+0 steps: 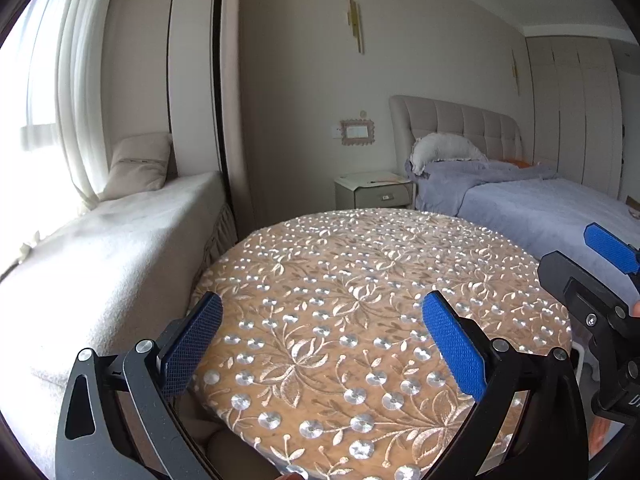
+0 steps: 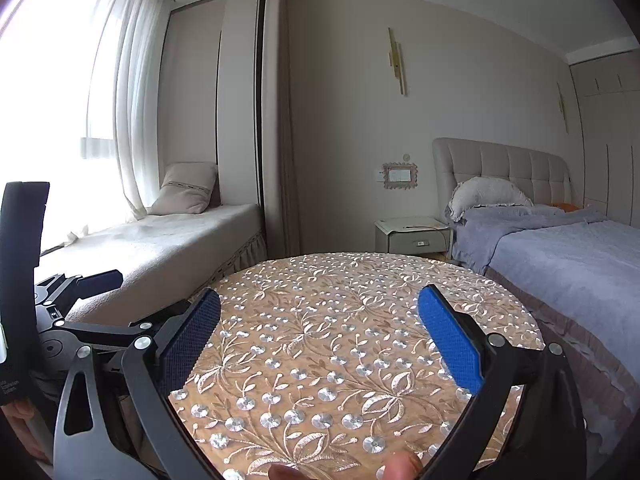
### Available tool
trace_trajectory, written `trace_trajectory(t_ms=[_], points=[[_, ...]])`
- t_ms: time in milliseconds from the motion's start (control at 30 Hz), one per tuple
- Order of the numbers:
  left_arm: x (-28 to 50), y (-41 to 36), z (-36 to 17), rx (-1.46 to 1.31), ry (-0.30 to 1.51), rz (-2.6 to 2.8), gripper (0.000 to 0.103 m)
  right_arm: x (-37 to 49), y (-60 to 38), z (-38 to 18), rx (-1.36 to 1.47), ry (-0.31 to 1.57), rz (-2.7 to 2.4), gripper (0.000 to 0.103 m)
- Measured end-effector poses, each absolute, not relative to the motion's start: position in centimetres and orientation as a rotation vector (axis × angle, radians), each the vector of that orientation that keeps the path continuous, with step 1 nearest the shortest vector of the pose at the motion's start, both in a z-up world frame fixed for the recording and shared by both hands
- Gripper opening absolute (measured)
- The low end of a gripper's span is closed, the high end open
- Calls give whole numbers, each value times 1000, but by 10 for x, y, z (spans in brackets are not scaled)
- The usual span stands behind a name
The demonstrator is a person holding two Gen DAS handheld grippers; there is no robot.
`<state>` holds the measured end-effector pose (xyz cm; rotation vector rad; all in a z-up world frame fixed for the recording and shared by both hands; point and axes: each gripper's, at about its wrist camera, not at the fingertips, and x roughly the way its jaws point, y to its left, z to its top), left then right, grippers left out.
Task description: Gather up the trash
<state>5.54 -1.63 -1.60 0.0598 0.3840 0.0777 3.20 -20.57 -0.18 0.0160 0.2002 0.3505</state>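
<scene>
Two black grippers with blue pads, left gripper [image 1: 322, 344] and right gripper [image 2: 320, 340], hover wide open and empty-handed over a round table covered in beige floral embroidered cloth [image 1: 360, 280].

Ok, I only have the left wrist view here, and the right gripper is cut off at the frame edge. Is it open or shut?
Observer: Open. The right wrist view shows the right gripper with its blue pads wide apart above the embroidered tablecloth.
Operator: Anything held between them?
Observer: Nothing. Only that cloth shows through the gap.
</scene>
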Motion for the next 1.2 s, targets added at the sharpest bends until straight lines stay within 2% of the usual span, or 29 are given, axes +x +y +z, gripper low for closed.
trace_trajectory(t_ms=[1200], points=[[46,-20,-9,77,349,75,98,32,-205,-3,2,191,340,98]])
